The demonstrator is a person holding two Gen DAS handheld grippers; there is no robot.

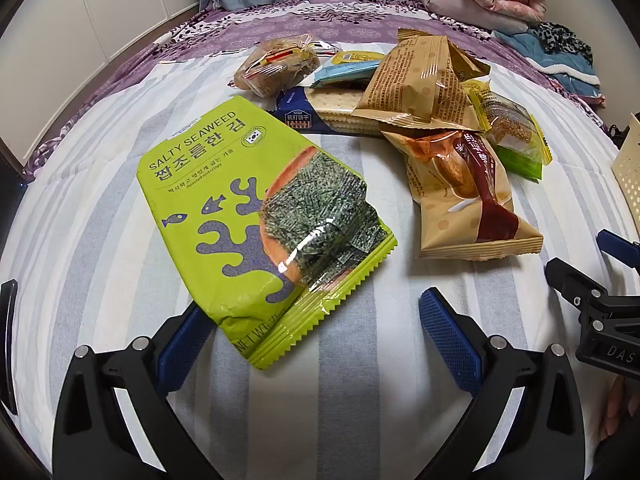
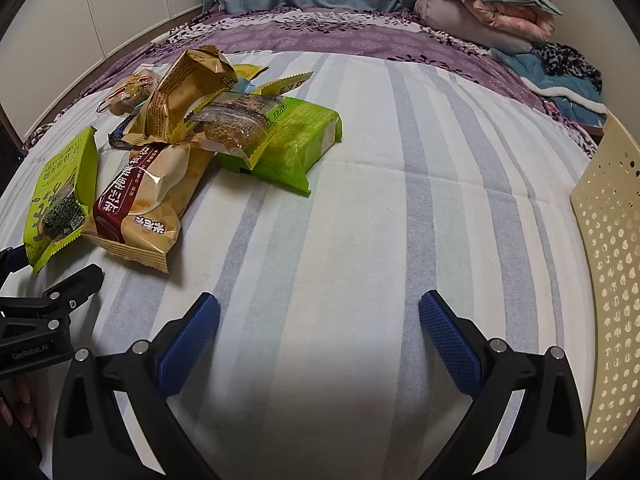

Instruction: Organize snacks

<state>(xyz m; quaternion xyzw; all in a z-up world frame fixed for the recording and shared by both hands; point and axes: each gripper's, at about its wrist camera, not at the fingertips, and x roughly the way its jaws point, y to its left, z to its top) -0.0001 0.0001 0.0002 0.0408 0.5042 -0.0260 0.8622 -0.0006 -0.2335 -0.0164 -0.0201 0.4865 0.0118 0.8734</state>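
Note:
A green salty seaweed packet lies flat on the striped sheet; its near corner reaches between the fingers of my open left gripper, over the left pad. Beyond it is a pile of snacks: a tan and maroon bag, a tan wrapper, a cracker pack, a clear bun bag. In the right wrist view the pile sits at the left with a green pack. My right gripper is open and empty over bare sheet. A cream perforated basket stands at the right.
The striped sheet covers a bed with a purple floral cover behind. Folded blankets and clothes are stacked at the far right. The right gripper's body shows in the left wrist view. The left gripper's body shows in the right wrist view.

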